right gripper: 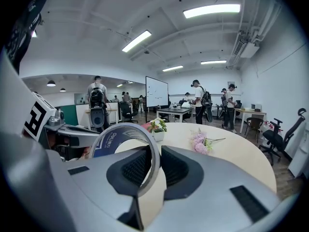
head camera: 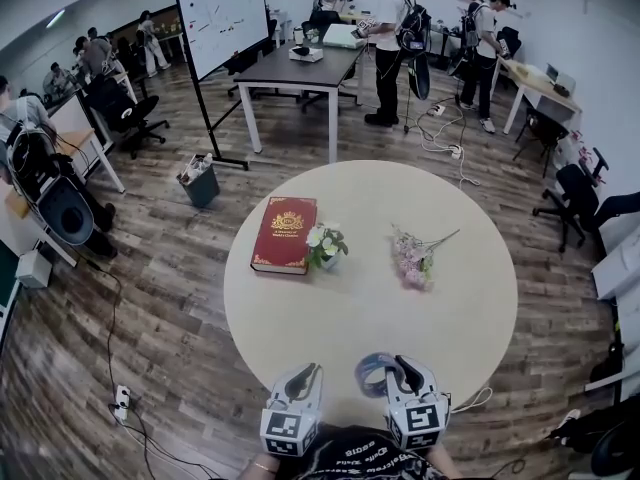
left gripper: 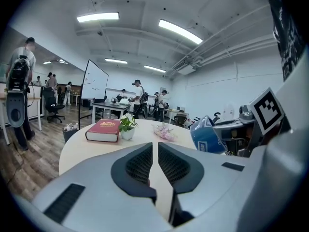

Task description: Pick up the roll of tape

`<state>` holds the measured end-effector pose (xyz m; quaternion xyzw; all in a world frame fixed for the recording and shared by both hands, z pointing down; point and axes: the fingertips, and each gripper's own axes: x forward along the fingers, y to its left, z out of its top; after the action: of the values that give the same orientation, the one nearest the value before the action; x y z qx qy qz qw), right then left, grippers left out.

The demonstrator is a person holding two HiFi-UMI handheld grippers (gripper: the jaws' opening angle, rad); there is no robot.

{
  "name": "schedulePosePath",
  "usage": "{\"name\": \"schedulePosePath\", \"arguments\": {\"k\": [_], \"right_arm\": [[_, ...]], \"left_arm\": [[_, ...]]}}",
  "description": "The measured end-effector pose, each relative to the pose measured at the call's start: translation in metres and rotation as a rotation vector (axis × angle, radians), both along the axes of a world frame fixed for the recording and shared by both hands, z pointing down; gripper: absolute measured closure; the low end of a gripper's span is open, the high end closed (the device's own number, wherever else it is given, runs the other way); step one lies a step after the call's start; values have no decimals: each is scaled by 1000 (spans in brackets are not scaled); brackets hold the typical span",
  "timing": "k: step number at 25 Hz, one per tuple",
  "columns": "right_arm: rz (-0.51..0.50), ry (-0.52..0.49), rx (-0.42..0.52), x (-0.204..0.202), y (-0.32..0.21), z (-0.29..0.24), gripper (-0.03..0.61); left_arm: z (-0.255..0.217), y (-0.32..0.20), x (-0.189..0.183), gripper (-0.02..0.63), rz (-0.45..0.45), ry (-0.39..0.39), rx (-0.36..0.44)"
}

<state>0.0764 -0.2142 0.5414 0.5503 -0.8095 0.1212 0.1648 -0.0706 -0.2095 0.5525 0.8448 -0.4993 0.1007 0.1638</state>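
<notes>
The roll of tape (head camera: 371,371) is a grey ring with a blue printed inner face. It stands on edge just above the round table's near edge, and my right gripper (head camera: 400,370) is shut on its wall. In the right gripper view the roll of tape (right gripper: 109,142) rises left of the jaws, its rim pinched between the pads of that right gripper (right gripper: 155,166). My left gripper (head camera: 303,376) hovers beside it on the left. Its jaws stand almost together with nothing between them. From the left gripper (left gripper: 155,161) view, the roll of tape (left gripper: 207,137) shows at the right.
On the round beige table (head camera: 455,303) lie a red book (head camera: 285,233), a small potted plant (head camera: 325,246) and a bunch of pink flowers (head camera: 413,258). Beyond it stand a whiteboard (head camera: 220,13), desks, chairs and several people.
</notes>
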Motion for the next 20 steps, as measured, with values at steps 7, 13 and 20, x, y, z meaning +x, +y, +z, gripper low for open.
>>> {"name": "schedulePosePath", "arguments": {"k": [7,13,20], "right_arm": [[-23,-12,15,-8,1,0,509],[-24,-32,4,-8,-1,4,511],[-32,-9,5,-10,2,6,512]], "left_arm": [[-2,4,6,592,49,2,6],[4,7,16,594,103,-2,7],[0,8,14,594,96,7,3]]}}
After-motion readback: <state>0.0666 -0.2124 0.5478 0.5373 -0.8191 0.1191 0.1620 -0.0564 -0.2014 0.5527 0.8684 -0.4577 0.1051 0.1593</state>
